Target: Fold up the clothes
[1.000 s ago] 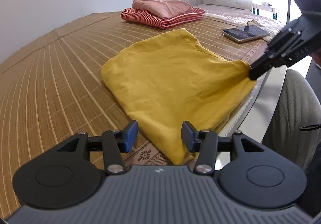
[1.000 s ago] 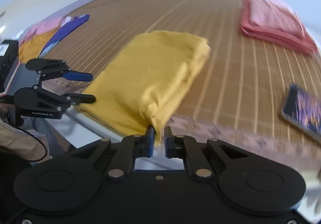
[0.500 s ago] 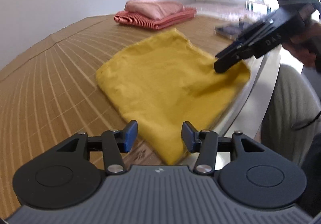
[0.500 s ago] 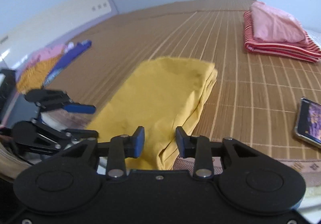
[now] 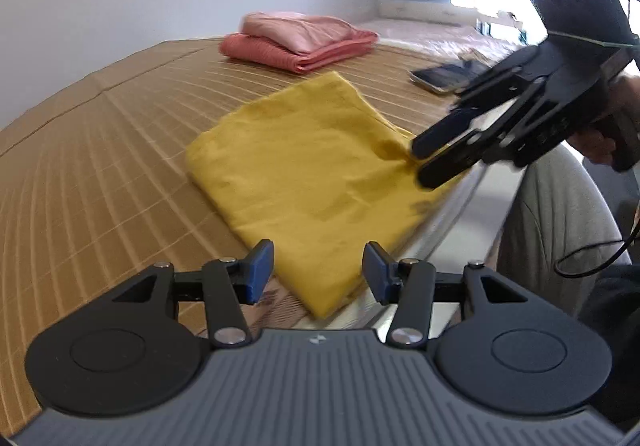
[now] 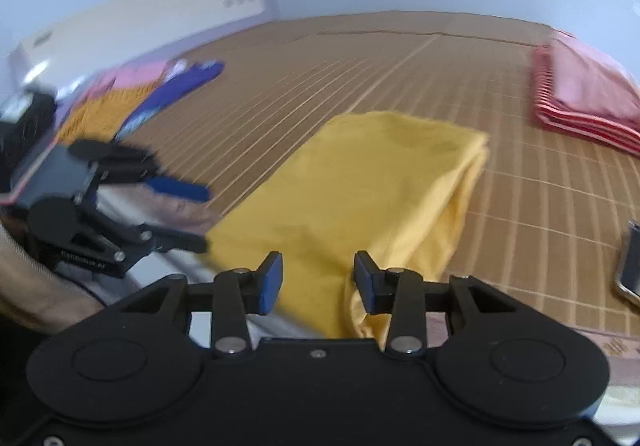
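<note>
Moved: right gripper had pinched a corner of the yellow cloth; now it has let go and its jaws are opening.
Right jaws: partly apart and getting wider, with a bit of cloth edge between them but not squeezed.
Left gripper: jaws about half open, holding nothing, pointing at the near corner of the cloth.
Cloth: folded flat on the bed mat, at the near edge, with one corner hanging a little over the side.
Why there: it lies close to the person so both grippers can reach it easily.
Folded pile: pink and red clothes sit far back on the mat, likely the done ones.
Other clothes: a heap off to the side, blurry, maybe still waiting.
Phone: resting on the mat, well apart from the cloth.
Next, I think: tidy the cloth or move it to the pile.
</note>
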